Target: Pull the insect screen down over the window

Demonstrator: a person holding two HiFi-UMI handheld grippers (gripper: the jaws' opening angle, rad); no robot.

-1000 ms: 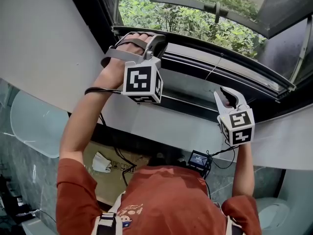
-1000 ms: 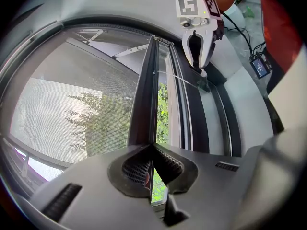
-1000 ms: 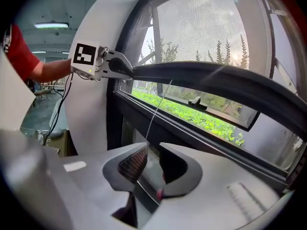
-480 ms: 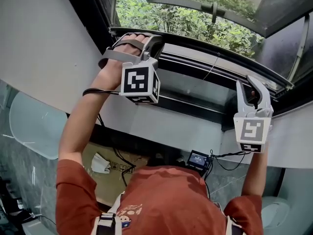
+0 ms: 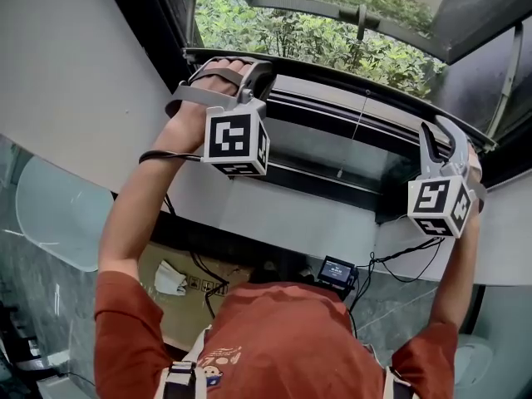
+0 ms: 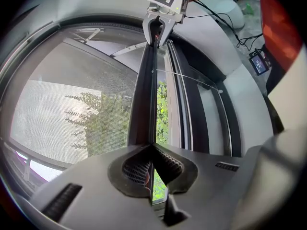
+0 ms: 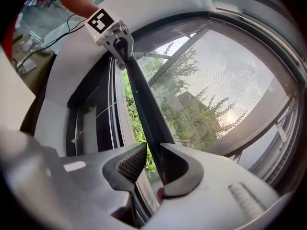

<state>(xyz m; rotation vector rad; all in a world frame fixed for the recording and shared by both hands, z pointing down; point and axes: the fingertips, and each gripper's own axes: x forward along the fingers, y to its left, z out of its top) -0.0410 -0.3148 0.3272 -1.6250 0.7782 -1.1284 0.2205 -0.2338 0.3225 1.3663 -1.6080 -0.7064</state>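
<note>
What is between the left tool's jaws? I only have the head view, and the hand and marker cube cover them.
Observer: The left tool is shut on the edge of the screen's dark pull bar.
Operator: And the right one?
Observer: The right tool straddles the same bar. Its jaws are apart and have just been opening, and green shows between one pad and the bar.
Operator: Any screen over the glass?
Observer: Yes. The mesh covers the pane on one side of the bar. On the other side is a strip of unscreened greenery.
</note>
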